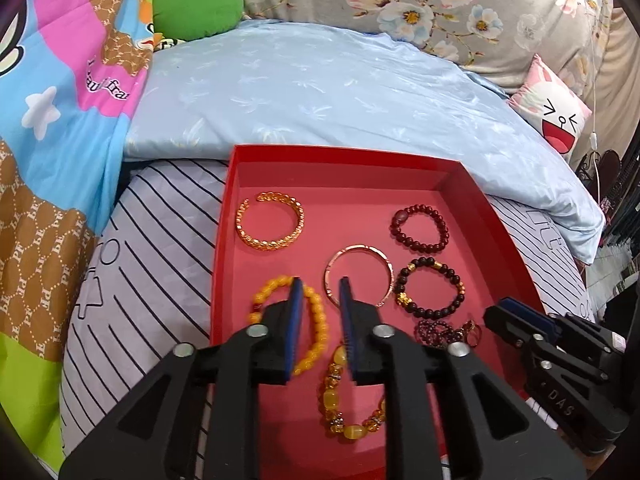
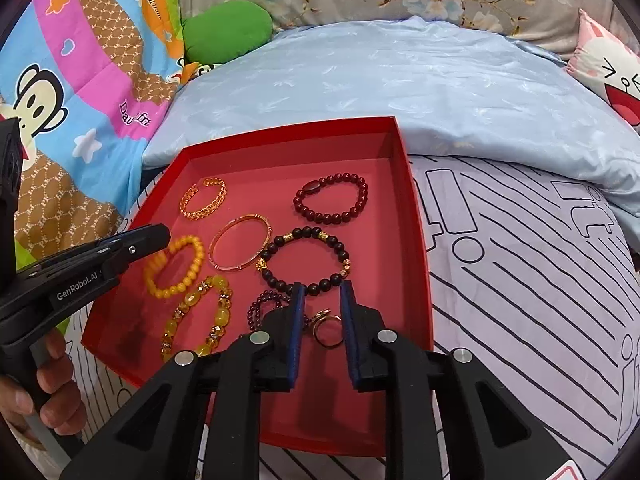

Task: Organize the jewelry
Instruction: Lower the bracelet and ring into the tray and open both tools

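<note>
A red tray [image 1: 224, 220] [image 2: 416, 220] lies on the bed with several bracelets in it. They are a gold openwork cuff [image 1: 276, 197] [image 2: 208, 208], a rose-gold bangle [image 1: 360, 247] [image 2: 244, 218], a dark red bead bracelet [image 1: 420, 208] [image 2: 344, 177], a dark bead bracelet with gold charms [image 1: 404, 300] [image 2: 304, 232], a yellow bead bracelet [image 1: 316, 312] [image 2: 176, 290], an amber bracelet [image 1: 338, 356] [image 2: 220, 314] and a small purple bead string [image 1: 432, 330] [image 2: 264, 300]. My left gripper [image 1: 320, 284] [image 2: 160, 236] stands open over the yellow bracelet's right side. My right gripper [image 2: 322, 286] [image 1: 504, 308] is open, with a gold ring [image 2: 322, 316] [image 1: 470, 328] lying between its fingers.
The tray rests on a striped white sheet [image 2: 520, 280]. A pale blue quilt [image 1: 320, 92] lies behind it, a cartoon quilt [image 1: 52, 160] to the left, with a green cushion [image 1: 196, 8] and a pink pillow [image 1: 556, 112] further back. A person's hand [image 2: 52, 392] holds the left gripper.
</note>
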`<state>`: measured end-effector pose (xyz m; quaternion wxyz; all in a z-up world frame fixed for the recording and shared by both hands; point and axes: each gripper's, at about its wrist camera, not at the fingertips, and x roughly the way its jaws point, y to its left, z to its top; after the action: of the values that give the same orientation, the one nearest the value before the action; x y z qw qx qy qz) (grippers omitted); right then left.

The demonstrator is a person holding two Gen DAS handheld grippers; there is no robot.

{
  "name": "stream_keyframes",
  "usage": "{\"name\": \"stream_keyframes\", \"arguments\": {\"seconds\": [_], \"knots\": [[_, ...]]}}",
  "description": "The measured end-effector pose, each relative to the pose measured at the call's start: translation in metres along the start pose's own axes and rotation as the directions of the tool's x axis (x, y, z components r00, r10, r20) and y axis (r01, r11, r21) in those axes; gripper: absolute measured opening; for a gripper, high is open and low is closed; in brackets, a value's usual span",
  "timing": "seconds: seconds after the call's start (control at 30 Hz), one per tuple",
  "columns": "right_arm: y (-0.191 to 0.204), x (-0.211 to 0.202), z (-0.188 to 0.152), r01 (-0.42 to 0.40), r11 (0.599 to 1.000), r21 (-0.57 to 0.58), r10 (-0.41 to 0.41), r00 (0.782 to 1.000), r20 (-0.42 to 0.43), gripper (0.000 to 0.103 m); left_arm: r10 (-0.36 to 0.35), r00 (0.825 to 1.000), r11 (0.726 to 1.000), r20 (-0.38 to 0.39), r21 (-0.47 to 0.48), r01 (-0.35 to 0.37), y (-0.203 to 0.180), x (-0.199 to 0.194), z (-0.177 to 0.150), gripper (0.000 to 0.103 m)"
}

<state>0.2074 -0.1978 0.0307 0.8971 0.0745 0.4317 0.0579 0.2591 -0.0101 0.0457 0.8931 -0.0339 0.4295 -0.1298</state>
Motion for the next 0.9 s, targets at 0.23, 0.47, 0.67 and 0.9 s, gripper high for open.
{"name": "stream_keyframes", "arguments": {"seconds": [0.23,0.47,0.67,0.9], "knots": [[-0.002,-0.012,-0.002,-0.008,1.0,0.011,0.008,1.0,0.014,0.019,0.003,1.0,1.0,0.019,0.016,-0.004,-0.004,-0.01,-0.002,0.021],[0.0,-0.028,-0.012,-0.017,1.0,0.019,0.017,1.0,0.019,0.019,-0.009,1.0,0.999,0.026,0.041,0.008,-0.016,-0.027,-0.011,0.021],[0.004,-0.048,-0.025,-0.027,0.999,0.02,0.026,0.999,0.024,0.019,-0.016,0.999,0.998,0.031,0.062,0.014,-0.028,-0.046,-0.024,0.021],[0.012,-0.071,-0.044,-0.038,0.999,0.013,0.038,0.999,0.025,0.019,-0.021,0.999,0.997,0.027,0.076,0.019,-0.04,-0.067,-0.044,0.023]]}}
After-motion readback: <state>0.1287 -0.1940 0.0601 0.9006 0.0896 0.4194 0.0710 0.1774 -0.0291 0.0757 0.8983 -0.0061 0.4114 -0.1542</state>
